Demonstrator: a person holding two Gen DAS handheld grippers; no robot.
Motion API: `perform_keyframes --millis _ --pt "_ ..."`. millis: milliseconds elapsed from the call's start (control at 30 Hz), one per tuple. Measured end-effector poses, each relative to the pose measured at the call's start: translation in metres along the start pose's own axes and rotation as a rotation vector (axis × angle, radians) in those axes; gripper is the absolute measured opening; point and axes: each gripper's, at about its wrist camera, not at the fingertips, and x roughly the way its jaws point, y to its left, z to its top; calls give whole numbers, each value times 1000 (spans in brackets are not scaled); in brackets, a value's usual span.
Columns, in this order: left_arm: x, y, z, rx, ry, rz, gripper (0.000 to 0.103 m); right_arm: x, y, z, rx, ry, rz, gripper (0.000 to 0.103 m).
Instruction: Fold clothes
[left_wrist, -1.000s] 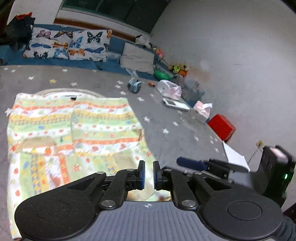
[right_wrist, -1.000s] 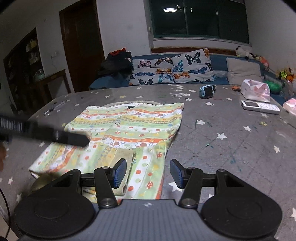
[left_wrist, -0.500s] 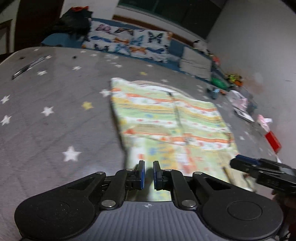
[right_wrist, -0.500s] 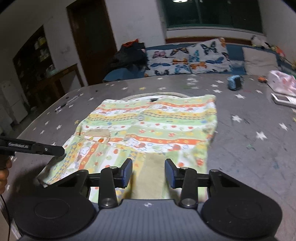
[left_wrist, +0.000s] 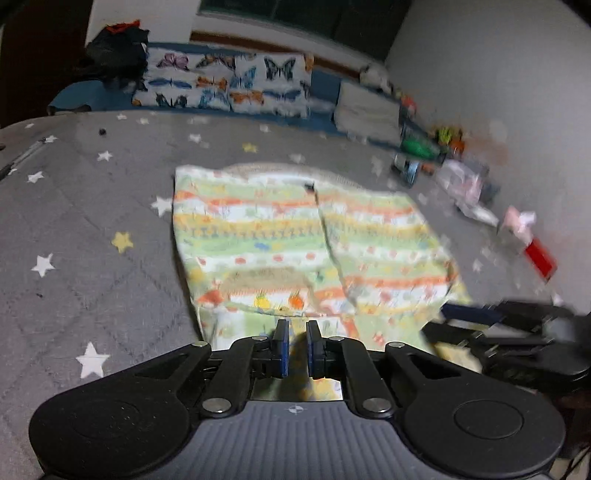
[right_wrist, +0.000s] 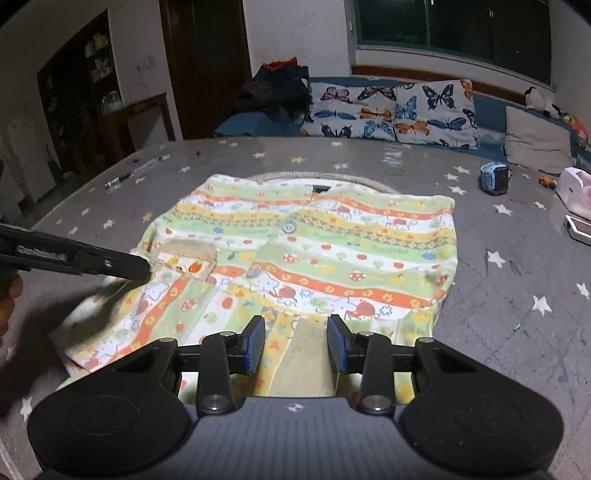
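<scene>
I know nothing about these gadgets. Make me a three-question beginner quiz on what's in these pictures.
1. True or false: the right gripper has its jaws spread apart.
2. The striped shirt lies on: A) a bare wooden floor, B) a grey star-print surface, C) a chair.
3. Fill in: the pillows behind show a ______ print.

Key: 1 true; 2 B; 3 butterfly.

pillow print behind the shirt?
Colourful butterflies on white pillow; clearest in right wrist view.
</scene>
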Motion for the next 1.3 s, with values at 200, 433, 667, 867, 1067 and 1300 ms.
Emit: perform_keyframes --millis 200,433,667,867,1067,1300 --pt "-27 -13 -14 45 3 -47 16 -23 12 -9 -72 0 21 37" --pt "-47 -51 -54 167 41 -48 25 -39 24 -37 -154 48 6 38" --pt "-48 -62 -69 212 45 33 25 -45 35 -43 -193 15 2 38" --pt "-77 -70 -67 153 46 7 56 -62 32 -47 -208 -8 -5 44" --pt "-72 -71 -76 41 137 -46 54 -82 30 -57 -283 -1 -34 49" --pt "-62 -68 -78 -20 179 -93 17 -97 27 -79 -376 30 -44 54"
